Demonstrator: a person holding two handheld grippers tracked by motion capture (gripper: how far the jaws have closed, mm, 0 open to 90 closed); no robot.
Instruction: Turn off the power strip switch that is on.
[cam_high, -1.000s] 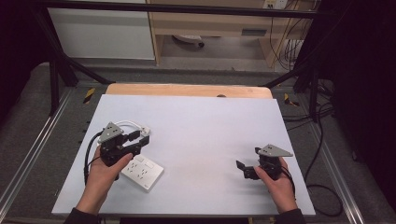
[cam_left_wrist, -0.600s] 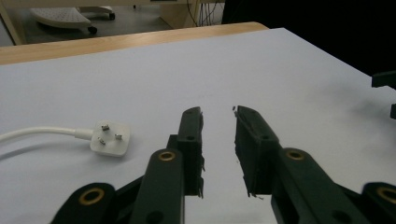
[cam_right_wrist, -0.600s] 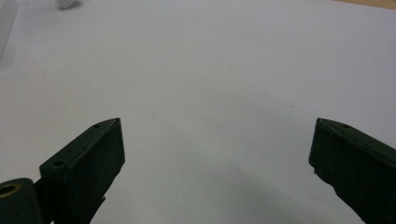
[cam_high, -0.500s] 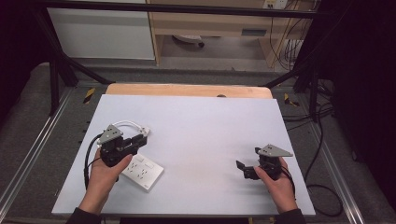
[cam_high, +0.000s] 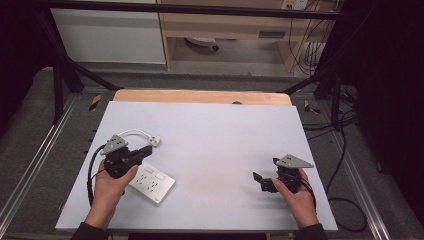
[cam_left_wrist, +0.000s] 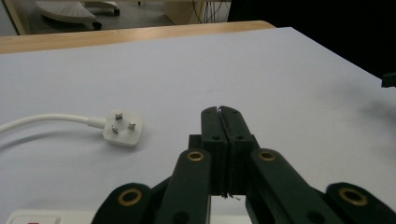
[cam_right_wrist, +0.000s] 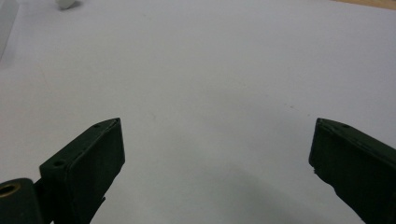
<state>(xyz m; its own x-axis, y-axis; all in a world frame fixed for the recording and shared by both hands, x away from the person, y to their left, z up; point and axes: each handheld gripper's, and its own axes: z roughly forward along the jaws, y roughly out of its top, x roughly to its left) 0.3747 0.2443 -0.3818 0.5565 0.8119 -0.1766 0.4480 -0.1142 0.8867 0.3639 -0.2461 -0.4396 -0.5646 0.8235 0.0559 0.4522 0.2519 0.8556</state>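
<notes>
- High view: left gripper sits at the left of the white tabletop, its body over the near end of a white power strip.
- Left gripper view: fingers pressed together, nothing between them; they have just been closing.
- White plug lies prongs-up on the tabletop, just left of and beyond the closed tips, not touching them. Its white cable curves away to the left.
- High view: plug rests just beyond the left gripper, power strip angled toward the near edge.
- Right gripper rests at the right, well apart from the plug.
- Right gripper view: fingers spread wide over bare tabletop, holding nothing.
</notes>
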